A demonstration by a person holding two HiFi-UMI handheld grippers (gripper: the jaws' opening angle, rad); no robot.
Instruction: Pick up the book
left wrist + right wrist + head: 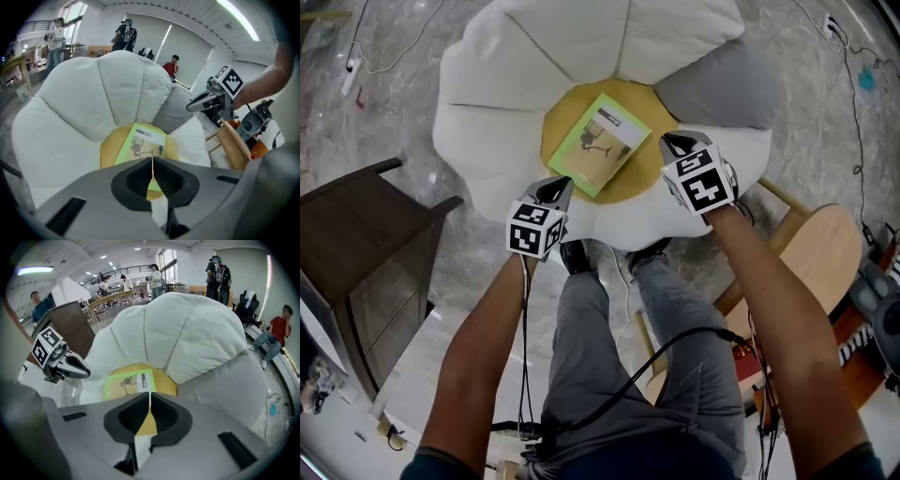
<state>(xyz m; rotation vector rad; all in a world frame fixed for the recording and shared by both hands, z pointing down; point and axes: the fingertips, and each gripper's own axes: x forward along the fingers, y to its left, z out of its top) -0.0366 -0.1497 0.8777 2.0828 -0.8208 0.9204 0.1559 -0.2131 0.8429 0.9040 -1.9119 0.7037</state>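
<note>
The green book (pixel 598 142) has a white cover panel whose dark print is too small to read. It lies flat on the yellow centre (pixel 642 173) of a white petal-shaped cushion seat (pixel 516 66), which sits on a marbled grey floor (pixel 806 112). The left gripper (pixel 564 183) and right gripper (pixel 668 142) hang just beside the book's near edges, fingers clenched on nothing. A dark cabinet (pixel 366 244) stands to the left and a wooden chair (pixel 825 244) to the right.

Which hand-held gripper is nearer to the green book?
Left, narrowly. The left hand-held gripper sits at the near edge of the book in the head view; the right hand-held gripper is just off its right corner, with a strip of yellow seat between them.
</note>
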